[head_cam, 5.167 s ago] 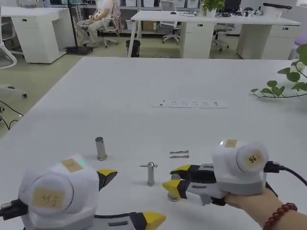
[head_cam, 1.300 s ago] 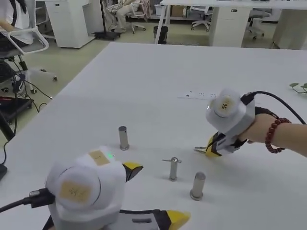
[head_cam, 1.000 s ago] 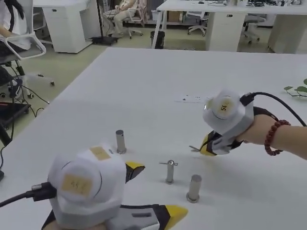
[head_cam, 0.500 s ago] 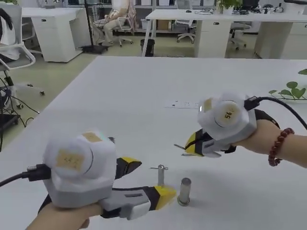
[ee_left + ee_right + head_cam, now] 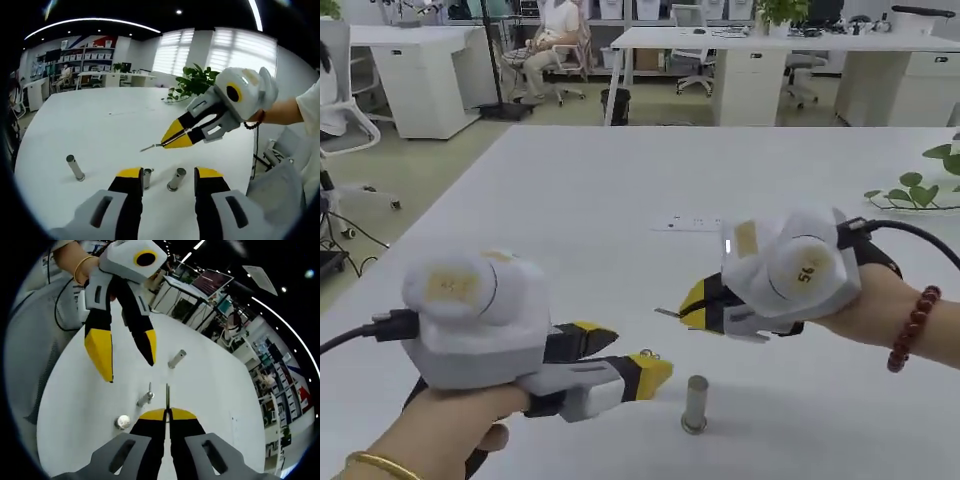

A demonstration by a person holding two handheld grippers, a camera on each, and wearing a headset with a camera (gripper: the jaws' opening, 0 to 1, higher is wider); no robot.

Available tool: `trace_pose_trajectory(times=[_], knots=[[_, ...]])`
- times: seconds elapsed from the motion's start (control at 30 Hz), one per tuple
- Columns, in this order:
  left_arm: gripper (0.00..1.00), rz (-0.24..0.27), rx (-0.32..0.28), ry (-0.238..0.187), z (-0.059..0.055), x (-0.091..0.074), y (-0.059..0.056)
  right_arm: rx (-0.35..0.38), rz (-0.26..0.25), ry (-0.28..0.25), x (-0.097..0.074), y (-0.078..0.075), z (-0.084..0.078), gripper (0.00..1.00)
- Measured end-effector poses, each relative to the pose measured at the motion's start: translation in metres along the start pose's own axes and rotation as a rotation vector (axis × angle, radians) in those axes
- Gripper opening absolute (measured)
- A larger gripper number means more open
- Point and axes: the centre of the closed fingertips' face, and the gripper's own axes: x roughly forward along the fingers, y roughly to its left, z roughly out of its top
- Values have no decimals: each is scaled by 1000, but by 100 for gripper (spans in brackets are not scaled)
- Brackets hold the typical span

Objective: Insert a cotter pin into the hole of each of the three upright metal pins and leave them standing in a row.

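Alignment is the whole game here: the right gripper (image 5: 692, 303) has its jaws clamped tight on a cotter pin (image 5: 665, 313). In the head view that little wire sticks out level toward 9 o'clock. The bare metal pin (image 5: 696, 402) it presumably goes into stands upright on the white table (image 5: 620, 180) at about 6 o'clock from the gripper's tips, near but clearly apart. So the long axes are crossed, cotter pin roughly horizontal and bare metal pin vertical. That's what you'd want for a cross hole, though I can't make out which way the hole faces. The left gripper (image 5: 625, 350) is gaping wide with nothing in it, and the bare metal pin sits at roughly 4 o'clock just off its lower yellow tip, so I'd guess it's the better placed one to steady it. In the left gripper view it stands just beside the middle metal pin (image 5: 146, 177), which has a cotter through it. The far metal pin (image 5: 75, 167) stands off toward 9 o'clock, bare as far as I can tell.
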Motion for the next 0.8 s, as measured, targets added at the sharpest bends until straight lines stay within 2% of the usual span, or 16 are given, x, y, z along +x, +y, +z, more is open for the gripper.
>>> trace_pose_trajectory(times=[0.23,0.33,0.63,0.8], knots=[[29,-20,-97,-17,3,5,0,-15,-2,-36,-4,9,11,2],[24,-45,-133,-33,5,7,-4,-30,0,-45,-6,13,14,2],[16,-82,-205,-28,1,10,-12,-53,5,-67,-10,22,17,2],[13,-95,-237,-32,0,11,-13,-75,18,-61,-10,28,15,2]])
